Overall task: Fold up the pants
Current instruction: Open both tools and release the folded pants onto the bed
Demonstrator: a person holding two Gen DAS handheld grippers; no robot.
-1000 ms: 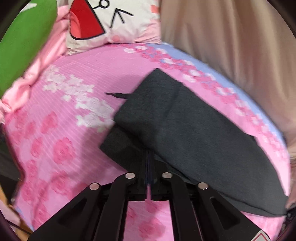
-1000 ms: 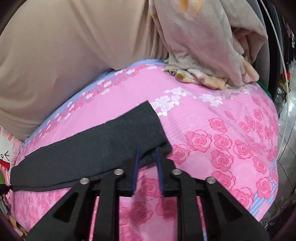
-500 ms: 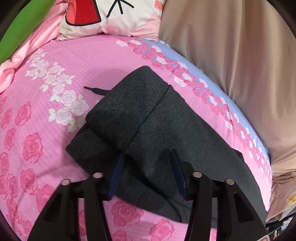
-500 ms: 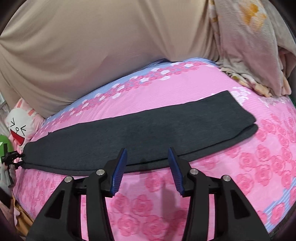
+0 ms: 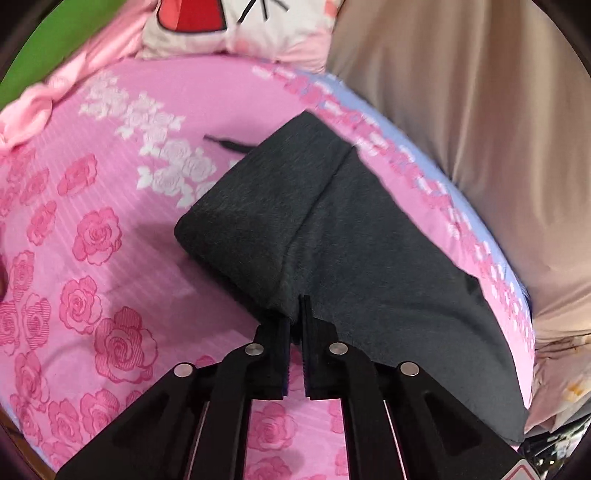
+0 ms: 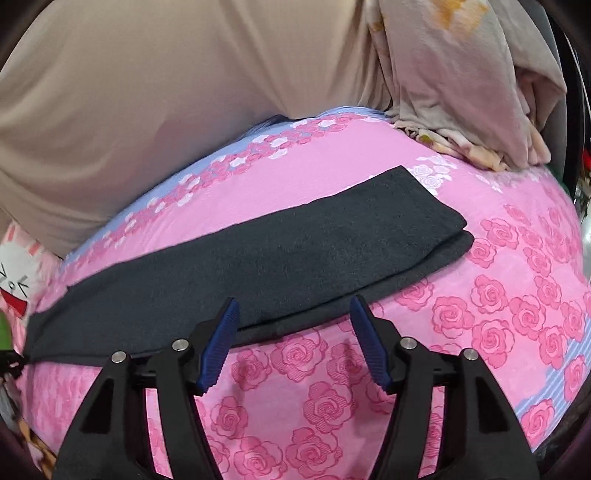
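Dark grey pants [image 5: 369,258] lie folded lengthwise on a pink rose bedsheet [image 5: 92,236], waist end toward me in the left wrist view, with a black drawstring [image 5: 225,144] poking out. My left gripper [image 5: 295,314] is shut on the near edge of the waist, and the cloth puckers at its tips. In the right wrist view the pants [image 6: 258,258] stretch from lower left to the leg ends at upper right. My right gripper [image 6: 293,306] hovers over their near edge. Its jaws are opening, blue pads [image 6: 218,350] clear of the cloth.
A beige cloth wall [image 6: 147,92] runs along the bed's far side. A cartoon-face pillow [image 5: 236,26] and a green cushion [image 5: 55,40] lie past the waist. A crumpled pale blanket [image 6: 461,74] is heaped near the leg ends. The sheet [image 6: 517,314] drops off at right.
The left jaws stood open around the waist half a second ago and have now shut on its near edge. The right gripper moved from the leg ends toward mid-leg, its jaws spreading wider.
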